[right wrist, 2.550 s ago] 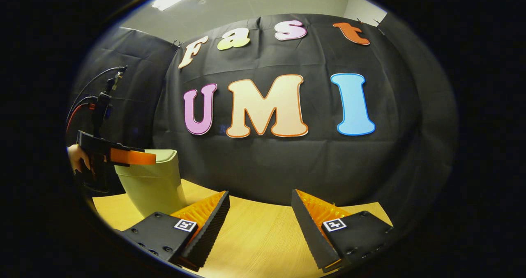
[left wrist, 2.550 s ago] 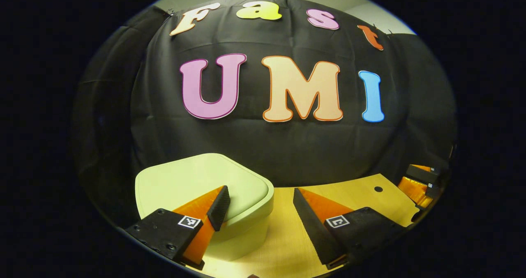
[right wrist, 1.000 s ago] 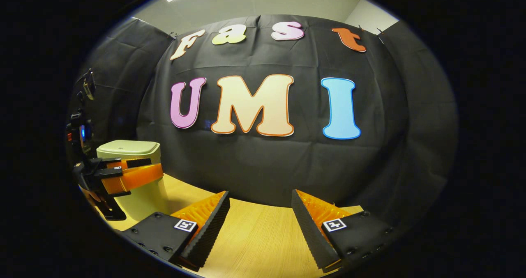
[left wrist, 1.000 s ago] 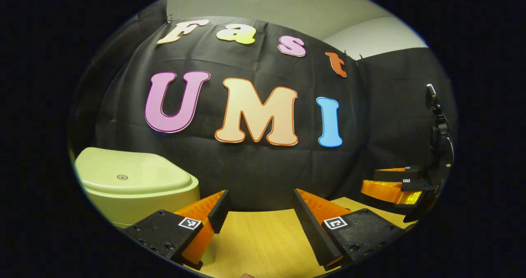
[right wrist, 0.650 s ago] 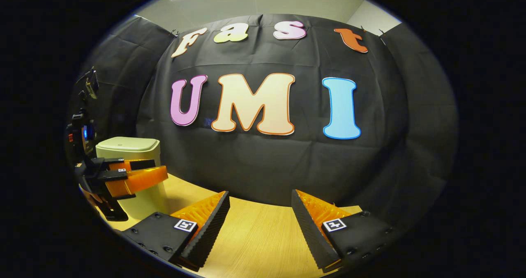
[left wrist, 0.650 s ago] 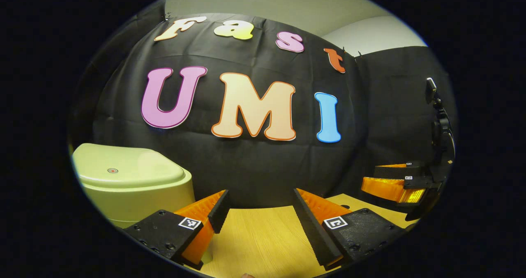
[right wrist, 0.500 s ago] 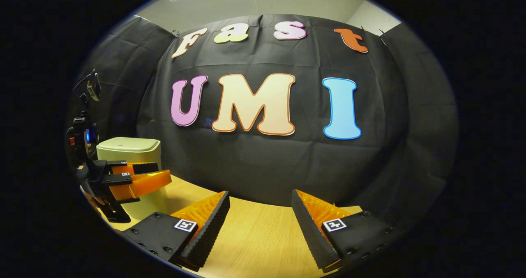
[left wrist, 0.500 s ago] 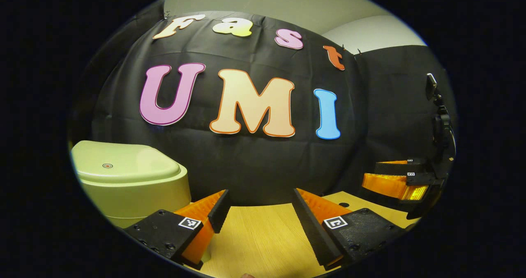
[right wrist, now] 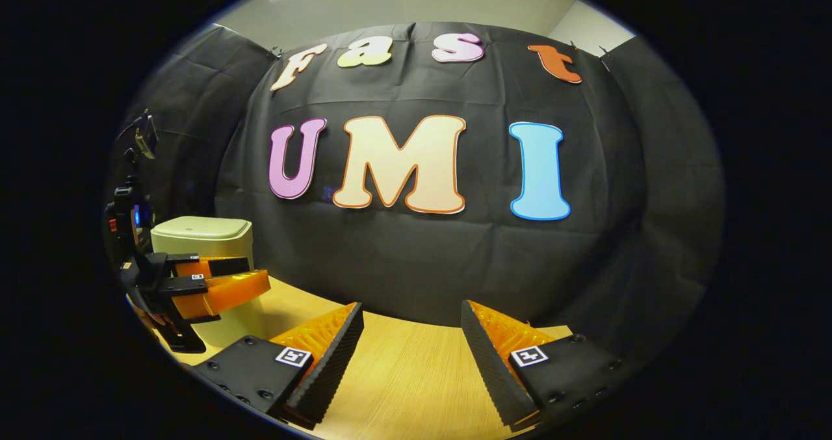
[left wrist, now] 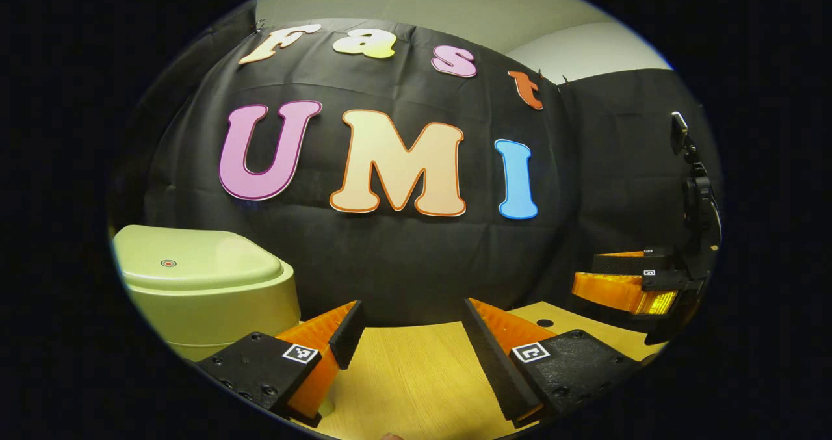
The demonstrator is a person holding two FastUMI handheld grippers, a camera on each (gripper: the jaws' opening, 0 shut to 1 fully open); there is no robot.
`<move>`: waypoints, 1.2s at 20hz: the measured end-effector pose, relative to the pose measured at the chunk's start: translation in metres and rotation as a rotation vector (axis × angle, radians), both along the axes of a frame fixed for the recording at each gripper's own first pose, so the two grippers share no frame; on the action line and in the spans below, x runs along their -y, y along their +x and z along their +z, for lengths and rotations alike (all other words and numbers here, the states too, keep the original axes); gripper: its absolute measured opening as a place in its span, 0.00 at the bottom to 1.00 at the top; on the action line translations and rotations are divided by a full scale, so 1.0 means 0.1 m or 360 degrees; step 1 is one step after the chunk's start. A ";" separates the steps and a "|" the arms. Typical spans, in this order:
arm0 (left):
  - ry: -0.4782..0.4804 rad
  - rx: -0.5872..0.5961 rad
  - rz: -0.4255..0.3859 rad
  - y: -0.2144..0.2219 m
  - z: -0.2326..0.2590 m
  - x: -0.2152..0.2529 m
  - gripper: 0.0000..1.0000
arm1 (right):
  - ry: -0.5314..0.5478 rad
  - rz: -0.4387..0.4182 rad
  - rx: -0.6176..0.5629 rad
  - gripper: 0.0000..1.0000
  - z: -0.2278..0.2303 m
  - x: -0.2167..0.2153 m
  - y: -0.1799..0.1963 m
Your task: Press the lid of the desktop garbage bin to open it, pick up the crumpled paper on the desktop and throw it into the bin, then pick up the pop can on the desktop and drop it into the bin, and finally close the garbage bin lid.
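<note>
Both grippers, left gripper (left wrist: 409, 336) and right gripper (right wrist: 411, 342), hold their jaws apart, empty; garbage bin (left wrist: 214, 297) lid (left wrist: 195, 261) sits closed. Judged final step complete; next calls only for retreat.

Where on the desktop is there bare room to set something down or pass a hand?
Bare wood lies between the open left gripper and the cloth wall, and on toward the right gripper, also open. Another free strip runs from the garbage bin along the wall's foot. It is crowded at the bin's near side, where the left gripper hangs.
</note>
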State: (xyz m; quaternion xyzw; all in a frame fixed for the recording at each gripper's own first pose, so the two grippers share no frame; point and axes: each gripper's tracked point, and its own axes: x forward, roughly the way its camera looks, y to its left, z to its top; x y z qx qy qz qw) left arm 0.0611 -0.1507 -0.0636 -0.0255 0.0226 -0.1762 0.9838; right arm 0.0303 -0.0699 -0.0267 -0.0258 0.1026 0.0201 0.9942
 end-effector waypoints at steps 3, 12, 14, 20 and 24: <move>-0.0001 0.0005 -0.0003 -0.01 0.01 0.00 0.93 | -0.0004 -0.0003 0.0003 0.95 0.01 0.00 0.00; 0.0010 0.0001 0.0015 0.01 0.00 -0.03 0.92 | -0.0001 -0.0001 0.0002 0.95 0.00 0.01 0.00; 0.0010 0.0000 0.0014 0.01 -0.01 -0.02 0.92 | -0.0001 0.0001 0.0003 0.95 0.00 0.00 0.00; 0.0009 -0.0005 0.0016 0.01 -0.02 -0.03 0.92 | 0.0006 -0.0002 -0.0005 0.95 -0.02 0.00 0.02; 0.0008 -0.0007 0.0010 0.01 -0.02 -0.02 0.92 | 0.0004 -0.0004 -0.0008 0.95 -0.03 0.00 0.03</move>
